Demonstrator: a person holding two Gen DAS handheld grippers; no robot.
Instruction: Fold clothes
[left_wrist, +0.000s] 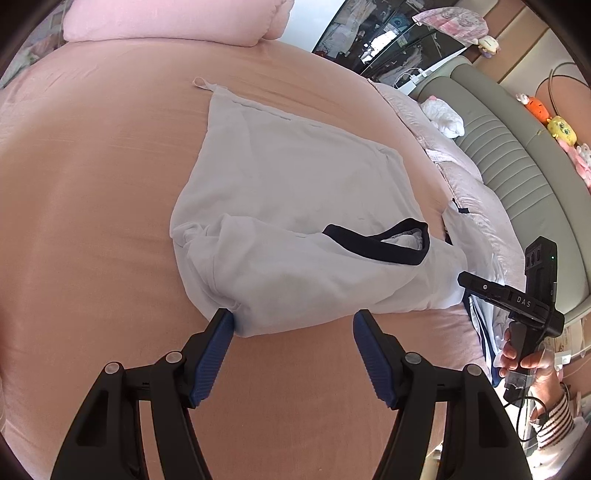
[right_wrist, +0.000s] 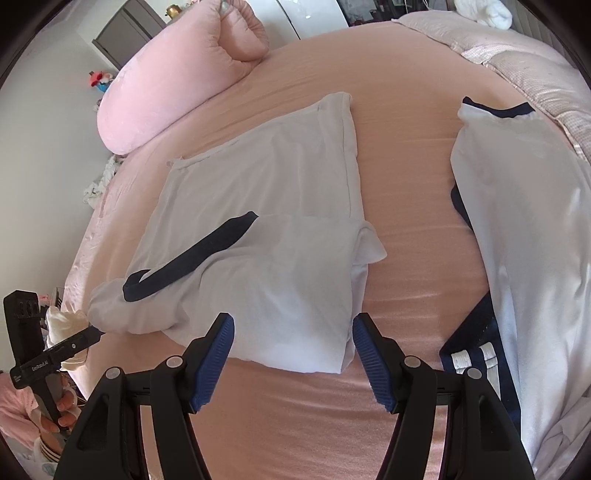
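Two hand-held grippers hover with jaws apart over the near edge of a partly folded white shirt (left_wrist: 288, 221) on the pink bed (left_wrist: 92, 221): the left hand-held gripper (left_wrist: 293, 325) at one corner, perhaps touching cloth, the right hand-held gripper (right_wrist: 293, 325) straddling the other, gripping nothing.

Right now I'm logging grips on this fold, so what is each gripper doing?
Left gripper: open, holding nothing, at the near edge of the white shirt.
Right gripper: open, holding nothing, over the same shirt's near edge.
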